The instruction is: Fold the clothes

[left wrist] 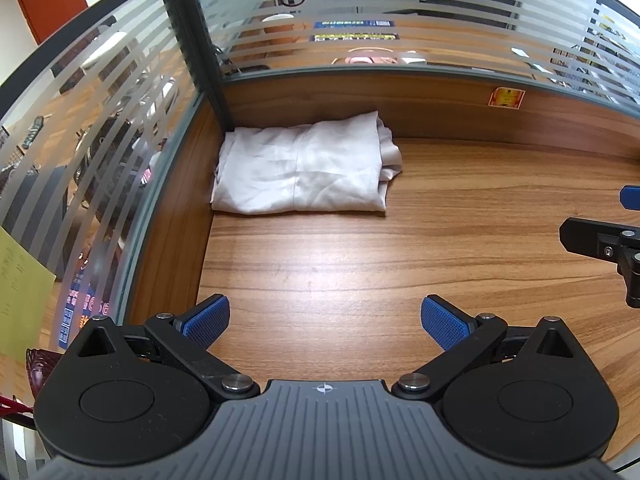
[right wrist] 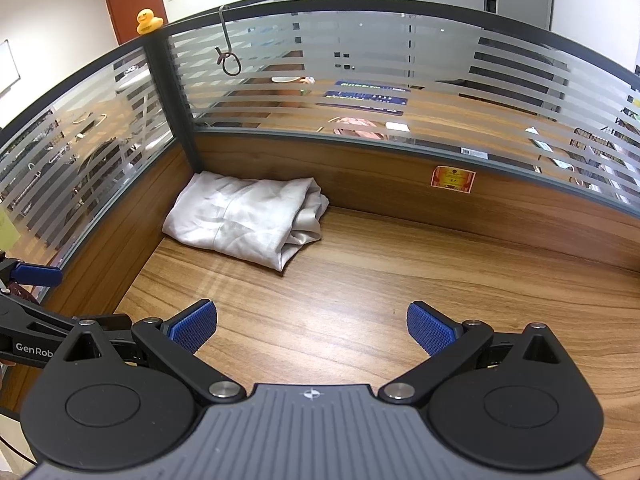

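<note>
One folded white garment (left wrist: 304, 168) lies on the wooden desk (left wrist: 400, 248), pushed into the corner where two striped glass partitions (right wrist: 360, 76) meet. Two grippers hover nearer than the garment, well apart from it: the left gripper (left wrist: 325, 322) and right gripper (right wrist: 312, 326), both spread wide, gripping nothing. One yellow duck (right wrist: 149, 21) sits atop the partition above the garment.

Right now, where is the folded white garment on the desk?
In both wrist views the folded white garment lies in the far left corner of the wooden desk, against the glass partition's post, ahead of both open grippers and touched by neither.
</note>
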`<state>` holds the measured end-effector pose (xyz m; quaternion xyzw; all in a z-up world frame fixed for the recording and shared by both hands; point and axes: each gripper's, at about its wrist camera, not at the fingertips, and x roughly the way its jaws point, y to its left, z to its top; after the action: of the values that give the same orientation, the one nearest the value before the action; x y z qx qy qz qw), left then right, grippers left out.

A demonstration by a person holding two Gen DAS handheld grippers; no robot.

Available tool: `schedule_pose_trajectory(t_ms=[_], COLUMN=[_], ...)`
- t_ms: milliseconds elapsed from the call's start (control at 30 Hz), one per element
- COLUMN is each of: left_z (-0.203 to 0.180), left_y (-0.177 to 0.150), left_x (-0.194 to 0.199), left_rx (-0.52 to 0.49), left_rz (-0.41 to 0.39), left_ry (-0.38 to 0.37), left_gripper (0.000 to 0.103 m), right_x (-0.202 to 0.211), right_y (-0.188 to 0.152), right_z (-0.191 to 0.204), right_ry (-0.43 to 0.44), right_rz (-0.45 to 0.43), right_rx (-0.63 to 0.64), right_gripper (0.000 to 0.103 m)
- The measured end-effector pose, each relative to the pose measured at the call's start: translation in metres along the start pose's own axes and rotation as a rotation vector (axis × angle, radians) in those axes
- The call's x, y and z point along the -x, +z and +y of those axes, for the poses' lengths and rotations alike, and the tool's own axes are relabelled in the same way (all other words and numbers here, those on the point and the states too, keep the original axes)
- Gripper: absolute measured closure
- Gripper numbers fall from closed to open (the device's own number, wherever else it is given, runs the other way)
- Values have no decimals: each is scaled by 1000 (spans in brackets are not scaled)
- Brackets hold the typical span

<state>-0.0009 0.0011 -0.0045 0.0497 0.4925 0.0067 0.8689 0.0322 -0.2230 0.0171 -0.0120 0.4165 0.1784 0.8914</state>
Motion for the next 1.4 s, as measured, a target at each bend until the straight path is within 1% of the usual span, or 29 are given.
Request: schedule_pose_trajectory(t_ms=[600, 967, 1167, 1400], left_z=[5, 13, 22, 34], left_y=[0, 2, 5, 13], left_x=[-6, -21, -34, -60], left_rx=[1, 10, 45, 99], left_rz=[6, 0, -4, 1], left_ry=[8, 9, -4, -25], left_gripper=[0, 0, 0, 0], right_x=[-7, -21, -41, -88], right_y=[1, 8, 17, 30], right_z=[7, 8, 9, 12], right_ry=[-5, -2, 6, 49], right_rz=[16, 28, 26, 40], right_rx=[-6, 0, 22, 38], right_gripper=[0, 0, 0, 0])
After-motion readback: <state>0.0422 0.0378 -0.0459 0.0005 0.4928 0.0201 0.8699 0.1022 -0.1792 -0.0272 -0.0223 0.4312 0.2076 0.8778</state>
